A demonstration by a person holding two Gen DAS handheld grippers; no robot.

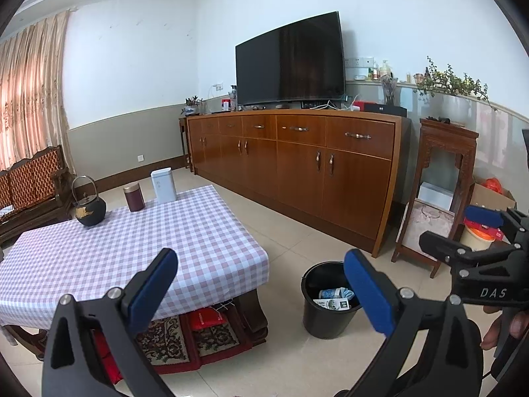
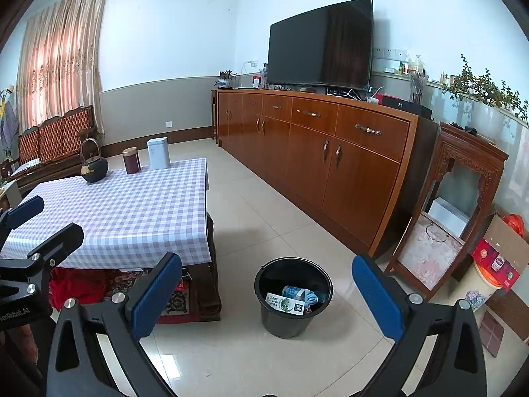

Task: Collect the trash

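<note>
Pale floor tiles carry a black bin beside the checked table; trash lies inside: a paper carton and crumpled wrappers, likely light and crushable, best pinched at an edge. Left gripper and right gripper both gape, empty.

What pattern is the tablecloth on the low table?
A lilac-and-white gingham check on the tablecloth, clearest in the left wrist view.
</note>
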